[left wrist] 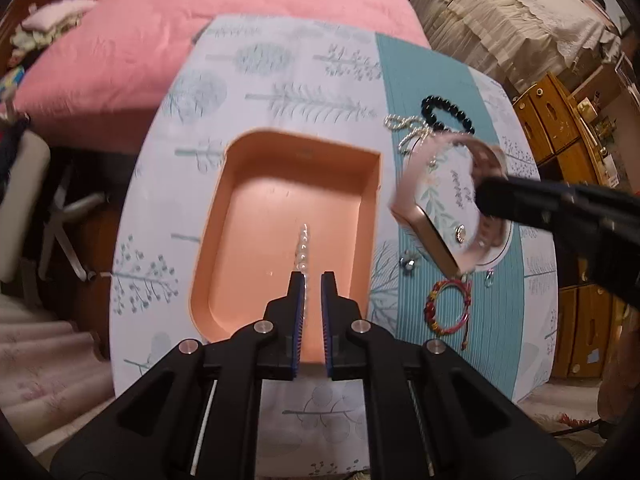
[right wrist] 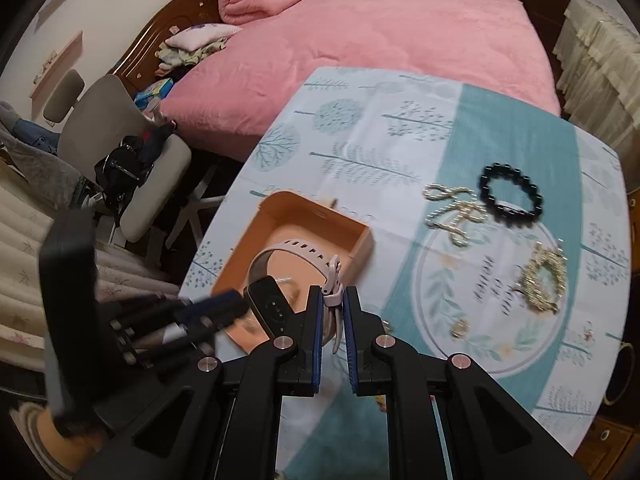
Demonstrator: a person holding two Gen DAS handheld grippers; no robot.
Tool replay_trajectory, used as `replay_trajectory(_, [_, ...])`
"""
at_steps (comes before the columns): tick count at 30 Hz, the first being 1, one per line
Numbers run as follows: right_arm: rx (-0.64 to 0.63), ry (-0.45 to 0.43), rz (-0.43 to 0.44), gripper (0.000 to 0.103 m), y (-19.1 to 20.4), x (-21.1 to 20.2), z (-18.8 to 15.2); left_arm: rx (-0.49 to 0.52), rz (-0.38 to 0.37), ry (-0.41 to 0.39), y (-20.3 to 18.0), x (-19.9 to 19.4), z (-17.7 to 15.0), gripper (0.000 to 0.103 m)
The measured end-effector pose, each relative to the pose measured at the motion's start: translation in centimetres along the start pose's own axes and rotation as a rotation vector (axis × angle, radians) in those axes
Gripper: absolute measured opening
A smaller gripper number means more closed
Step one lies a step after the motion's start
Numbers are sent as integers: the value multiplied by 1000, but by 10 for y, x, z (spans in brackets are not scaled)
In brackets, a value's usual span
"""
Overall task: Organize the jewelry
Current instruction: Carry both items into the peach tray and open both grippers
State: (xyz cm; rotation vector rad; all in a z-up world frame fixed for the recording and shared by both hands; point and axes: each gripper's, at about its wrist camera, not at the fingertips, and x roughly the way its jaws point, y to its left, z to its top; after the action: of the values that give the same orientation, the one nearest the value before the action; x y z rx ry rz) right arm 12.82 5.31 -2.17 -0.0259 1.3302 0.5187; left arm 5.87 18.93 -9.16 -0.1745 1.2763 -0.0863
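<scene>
1. Your left gripper was clamped on a clear bead strand hanging over the orange tray; a loose pinch could have dropped it.
2. Your right gripper gripped the pink watch by its strap beside the tray; it might have swung and struck the rim.
3. Motion blur hid the small charms.
</scene>
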Motion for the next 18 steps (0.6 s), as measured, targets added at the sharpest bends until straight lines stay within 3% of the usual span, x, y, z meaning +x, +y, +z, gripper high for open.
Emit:
replay_trajectory(3, [-6, 39, 4, 10, 14, 22, 11, -39, 0, 8, 13, 3, -6, 16])
replay_trajectory(5, [0, 70, 12, 10, 20, 39, 16, -75, 0, 0, 24, 1, -9, 35])
replay_trajectory(6, [6, 83, 15, 10, 22, 47, 17, -97, 4, -14, 30, -1, -12, 38])
replay_trajectory(14, [60, 182, 58, 10, 25, 109, 20, -162, 33, -43, 60, -10, -25, 40])
replay_trajectory(16, [68, 202, 69, 19, 25, 120, 23, -165, 35, -49, 63, -12, -29, 40])
replay_trajectory(18, [87, 208, 69, 40, 23, 125, 23, -167, 43, -45, 64, -13, -32, 39])
